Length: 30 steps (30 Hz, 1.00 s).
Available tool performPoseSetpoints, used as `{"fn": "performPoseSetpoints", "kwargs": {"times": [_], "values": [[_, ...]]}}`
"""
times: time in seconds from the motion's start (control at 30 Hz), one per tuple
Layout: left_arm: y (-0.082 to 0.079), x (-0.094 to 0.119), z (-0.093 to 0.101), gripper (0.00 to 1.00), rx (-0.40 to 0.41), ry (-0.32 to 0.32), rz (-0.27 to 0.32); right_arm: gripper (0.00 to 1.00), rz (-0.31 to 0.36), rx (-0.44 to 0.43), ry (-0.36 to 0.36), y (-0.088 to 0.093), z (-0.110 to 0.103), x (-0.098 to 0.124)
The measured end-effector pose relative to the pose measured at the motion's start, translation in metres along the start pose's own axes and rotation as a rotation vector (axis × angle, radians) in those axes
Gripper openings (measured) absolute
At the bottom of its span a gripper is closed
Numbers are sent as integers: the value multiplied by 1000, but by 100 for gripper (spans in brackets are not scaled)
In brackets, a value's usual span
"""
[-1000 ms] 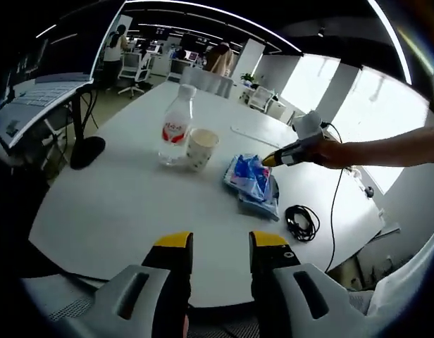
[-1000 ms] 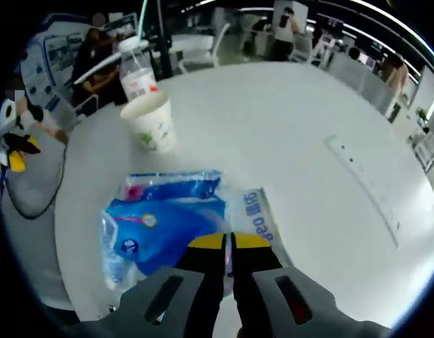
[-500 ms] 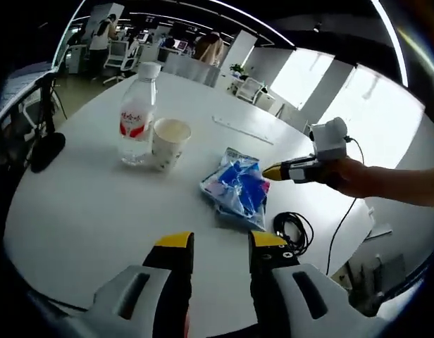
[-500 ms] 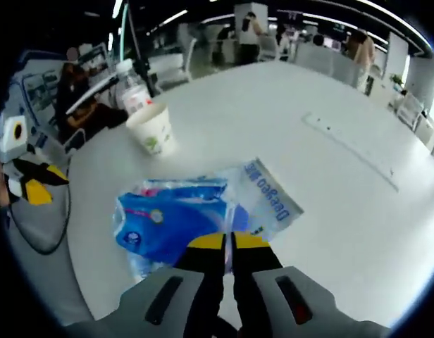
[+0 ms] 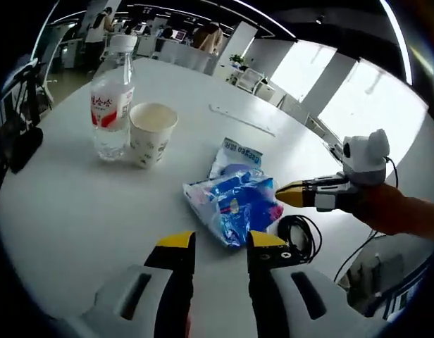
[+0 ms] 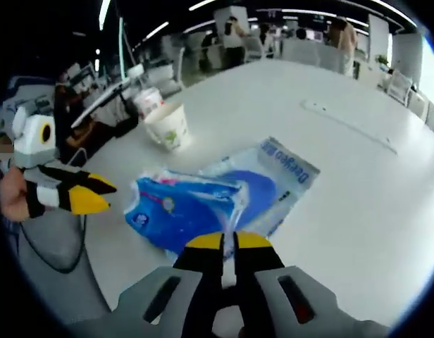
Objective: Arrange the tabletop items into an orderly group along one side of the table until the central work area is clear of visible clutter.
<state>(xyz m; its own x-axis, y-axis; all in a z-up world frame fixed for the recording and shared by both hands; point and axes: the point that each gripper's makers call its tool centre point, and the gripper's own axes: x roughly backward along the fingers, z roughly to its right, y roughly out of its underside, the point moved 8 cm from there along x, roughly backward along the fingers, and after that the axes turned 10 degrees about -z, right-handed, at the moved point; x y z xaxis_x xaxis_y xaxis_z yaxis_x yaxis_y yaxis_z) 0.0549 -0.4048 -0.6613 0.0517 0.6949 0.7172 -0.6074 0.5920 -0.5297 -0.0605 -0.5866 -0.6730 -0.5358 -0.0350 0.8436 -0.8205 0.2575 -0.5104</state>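
A big round white table [image 5: 69, 211] is holding a clear plastic water bottle with a red label [image 5: 111, 98] and a white paper cup with a small print [image 5: 151, 134]. They are standing right next to each other near one side. A crinkly blue plastic pack [image 5: 234, 204] is lying near the middle, on top of a flat pale packet with blue letters [image 6: 284, 172]. A coiled black cable [image 5: 298, 236] is lying just beside them.

The left gripper [image 5: 215, 246] is hovering with its yellow-tipped jaws apart, holding nothing. The right gripper [image 6: 227, 243] is showing its jaws almost closed at the blue pack's edge; it may be pinching the wrapper, but I cannot tell.
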Motion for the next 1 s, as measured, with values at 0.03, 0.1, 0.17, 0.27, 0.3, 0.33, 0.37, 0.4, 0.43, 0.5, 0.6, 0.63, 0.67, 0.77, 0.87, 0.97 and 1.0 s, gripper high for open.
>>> {"fn": "performPoseSetpoints", "kwargs": {"times": [0.03, 0.1, 0.17, 0.27, 0.3, 0.33, 0.37, 0.4, 0.43, 0.5, 0.6, 0.63, 0.67, 0.77, 0.87, 0.97, 1.0], "values": [[-1, -2, -1, 27, 0, -2, -2, 4, -2, 2, 0, 1, -1, -1], [-1, -4, -1, 27, -4, -8, -9, 7, -5, -3, -7, 3, -2, -1], [-1, -6, -2, 26, -7, -13, -15, 9, -7, -10, -7, 5, -3, -1], [-3, -10, -5, 25, -5, -21, -23, 11, -3, -21, -3, 5, -1, -1], [-4, -11, -6, 25, -4, -21, -24, 11, -2, -22, -2, 5, 0, -1], [-5, -13, -7, 25, -2, -21, -26, 12, 2, -25, -2, 5, 1, 0], [-6, -13, -8, 25, 0, -22, -27, 12, 5, -30, -1, 4, 2, -1], [-6, -15, -9, 24, 2, -23, -28, 13, 5, -34, 0, 4, 3, -1], [-7, -16, -9, 24, 4, -23, -29, 13, 5, -41, -1, 4, 4, -2], [-8, -19, -10, 23, 8, -17, -30, 13, 10, -50, -4, 2, 5, -3], [-10, -22, -9, 21, -1, -16, -39, 13, 12, -54, -9, 0, 5, -7], [-10, -24, -9, 21, -2, -15, -46, 12, 13, -56, -13, -1, 4, -7], [-10, -24, -10, 20, 0, -14, -48, 12, 15, -56, -14, -1, 4, -7], [-12, -28, -10, 17, -7, -11, -54, 9, 18, -56, -18, -2, 3, -9], [-15, -30, -9, 11, -24, -18, -59, 4, 25, -58, -23, -3, 1, -9], [-18, -30, -9, 7, -29, -26, -57, 3, 35, -62, -26, -4, 1, -8], [-21, -29, -7, 5, -28, -23, -46, 2, 39, -64, -26, -4, 2, -6]]}}
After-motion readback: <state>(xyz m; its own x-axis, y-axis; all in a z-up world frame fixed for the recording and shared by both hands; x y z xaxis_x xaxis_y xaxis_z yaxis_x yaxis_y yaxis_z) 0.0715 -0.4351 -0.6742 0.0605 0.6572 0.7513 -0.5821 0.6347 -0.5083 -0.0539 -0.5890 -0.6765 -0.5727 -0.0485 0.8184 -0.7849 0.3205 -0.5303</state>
